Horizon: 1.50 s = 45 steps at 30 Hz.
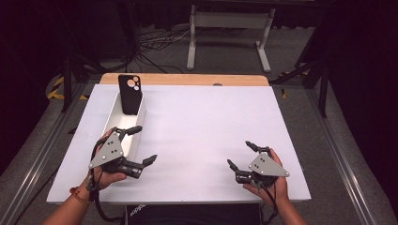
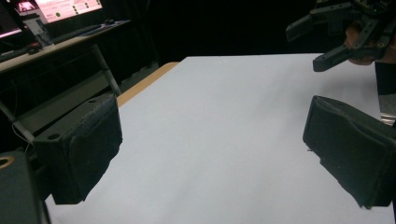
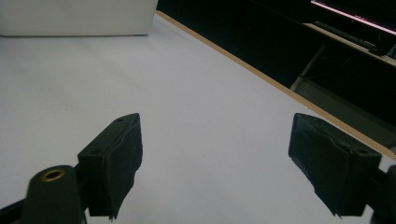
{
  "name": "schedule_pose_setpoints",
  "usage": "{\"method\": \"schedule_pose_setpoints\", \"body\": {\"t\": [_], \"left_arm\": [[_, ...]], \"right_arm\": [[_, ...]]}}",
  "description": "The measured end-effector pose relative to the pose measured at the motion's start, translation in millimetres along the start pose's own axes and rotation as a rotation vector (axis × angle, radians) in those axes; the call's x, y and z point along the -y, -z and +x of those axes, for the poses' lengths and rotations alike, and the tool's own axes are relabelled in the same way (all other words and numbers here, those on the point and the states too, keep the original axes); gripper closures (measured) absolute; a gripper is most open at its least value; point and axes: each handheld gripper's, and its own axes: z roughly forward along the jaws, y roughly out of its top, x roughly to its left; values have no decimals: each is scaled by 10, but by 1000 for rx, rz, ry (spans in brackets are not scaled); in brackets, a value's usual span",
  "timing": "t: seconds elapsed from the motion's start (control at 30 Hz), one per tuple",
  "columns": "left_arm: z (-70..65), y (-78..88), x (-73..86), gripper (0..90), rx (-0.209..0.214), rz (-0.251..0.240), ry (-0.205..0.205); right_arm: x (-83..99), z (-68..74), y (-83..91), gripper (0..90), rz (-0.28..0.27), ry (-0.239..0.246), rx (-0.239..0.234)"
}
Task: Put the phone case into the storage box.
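The high view looks forward and down from above the person's side, taking in the whole white table sheet (image 1: 202, 136) with the white tray (image 1: 123, 124) at its left. The left gripper view sits low and close to the sheet (image 2: 233, 130), facing across it — the right gripper (image 2: 327, 39) shows beyond. The right gripper view, equally low, faces toward the tray (image 3: 77, 17) — the sheet is common to all three.
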Motion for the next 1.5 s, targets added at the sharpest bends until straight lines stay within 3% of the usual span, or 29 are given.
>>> {"method": "schedule_pose_setpoints", "body": {"t": [0.3, 0.43, 0.63, 0.73, 0.87, 0.93, 1.07, 1.37, 1.5], "left_arm": [[-97, -66, 19, 55, 38, 11, 15], [-145, -99, 23, 55, 48, 23, -4], [-195, -128, 57, 59, 41, 17, 18], [-264, -155, 135, 59, 37, 38, 4], [-300, -163, 182, 61, 41, 48, 18], [-336, -156, 235, 74, 19, 39, 22], [-376, -175, 316, 76, 16, 69, 13], [-363, -225, 433, 79, 5, 97, -15], [-341, -261, 471, 73, 22, 115, 6]], "right_arm": [[-2, 11, -7, 187, 4, -1, -15], [-4, 7, 0, 186, -1, -8, -18], [-19, 49, -9, 186, 0, 2, -34], [-29, 72, -19, 186, -1, 14, -42], [-41, 106, -28, 185, -2, 19, -54], [-45, 125, -29, 185, -1, 27, -60], [-50, 144, -49, 185, 0, 20, -68], [-43, 167, -65, 176, -4, 10, -85], [-34, 175, -95, 142, 3, 6, -86]]}}
